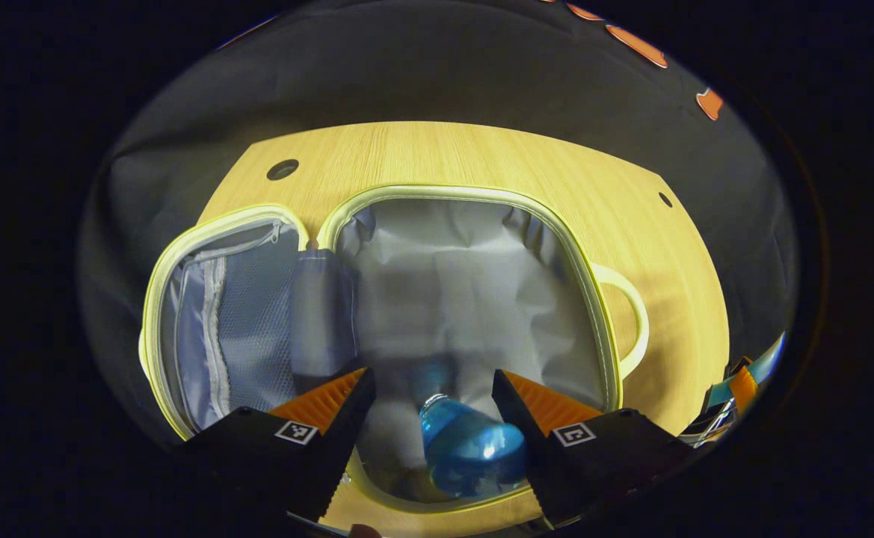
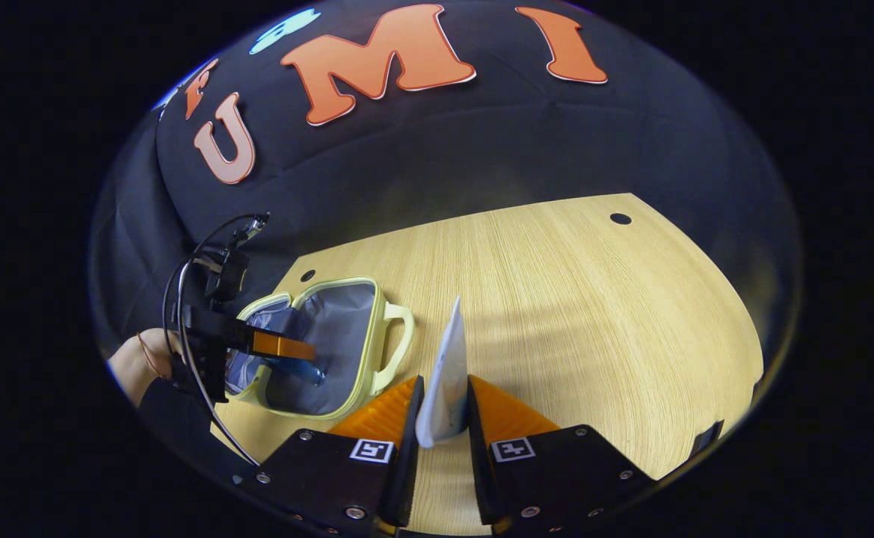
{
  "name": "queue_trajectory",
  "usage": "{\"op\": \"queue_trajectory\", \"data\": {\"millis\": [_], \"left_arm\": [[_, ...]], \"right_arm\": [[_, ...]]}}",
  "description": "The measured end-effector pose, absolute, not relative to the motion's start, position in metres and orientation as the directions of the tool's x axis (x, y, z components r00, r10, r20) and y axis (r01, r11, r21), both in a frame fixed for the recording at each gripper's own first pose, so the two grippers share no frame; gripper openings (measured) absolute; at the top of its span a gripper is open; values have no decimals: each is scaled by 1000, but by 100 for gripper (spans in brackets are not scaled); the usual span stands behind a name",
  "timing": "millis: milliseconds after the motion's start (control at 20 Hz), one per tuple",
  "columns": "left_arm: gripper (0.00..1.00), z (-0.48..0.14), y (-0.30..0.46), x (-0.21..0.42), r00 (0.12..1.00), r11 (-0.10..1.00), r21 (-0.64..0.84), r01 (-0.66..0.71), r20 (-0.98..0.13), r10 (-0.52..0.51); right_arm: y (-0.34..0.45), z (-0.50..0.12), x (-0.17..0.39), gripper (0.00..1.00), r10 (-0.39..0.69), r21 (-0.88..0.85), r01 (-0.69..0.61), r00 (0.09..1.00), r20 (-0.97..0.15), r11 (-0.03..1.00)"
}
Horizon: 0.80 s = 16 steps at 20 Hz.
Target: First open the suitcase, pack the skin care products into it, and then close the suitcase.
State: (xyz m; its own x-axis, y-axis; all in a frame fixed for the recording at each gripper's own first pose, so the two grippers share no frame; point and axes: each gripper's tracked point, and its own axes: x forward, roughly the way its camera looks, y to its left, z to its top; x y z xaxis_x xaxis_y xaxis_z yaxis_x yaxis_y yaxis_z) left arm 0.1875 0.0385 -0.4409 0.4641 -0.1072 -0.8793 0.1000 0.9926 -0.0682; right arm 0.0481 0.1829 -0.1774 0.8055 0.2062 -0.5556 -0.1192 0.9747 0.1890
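The case [image 1: 474, 299] lies open on the table [image 1: 481, 161], lid [image 1: 220, 321] flopped to the left, so stuff can go in. The left gripper [image 1: 434, 392] hangs over the case w/ fingers spread; the blue bottle [image 1: 470, 448] lies inside, probably just let go. Right gripper [image 2: 442, 407] squeezes a white tube [image 2: 445, 381], held up & to the right of the case, likely next in.
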Motion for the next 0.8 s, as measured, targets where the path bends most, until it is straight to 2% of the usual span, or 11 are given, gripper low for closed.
{"op": "queue_trajectory", "data": {"millis": [150, 400, 650, 800], "left_arm": [[96, -441, 39, 197, 481, 993, -46, 111, -872, -94], [97, -428, 35, 199, 520, 991, -32, 127, -849, -94], [98, -372, 53, 198, 665, 993, 7, 122, -743, -76], [98, -347, 63, 192, 709, 993, -16, 114, -699, -93]], "right_arm": [[179, -177, 50, 34, 201, 189, -113, 803, -561, 976], [181, -174, 46, 34, 211, 197, -120, 802, -559, 973], [190, -166, 46, 33, 230, 183, -152, 798, -557, 971], [205, -157, 48, 34, 255, 175, -189, 792, -555, 966]]}}
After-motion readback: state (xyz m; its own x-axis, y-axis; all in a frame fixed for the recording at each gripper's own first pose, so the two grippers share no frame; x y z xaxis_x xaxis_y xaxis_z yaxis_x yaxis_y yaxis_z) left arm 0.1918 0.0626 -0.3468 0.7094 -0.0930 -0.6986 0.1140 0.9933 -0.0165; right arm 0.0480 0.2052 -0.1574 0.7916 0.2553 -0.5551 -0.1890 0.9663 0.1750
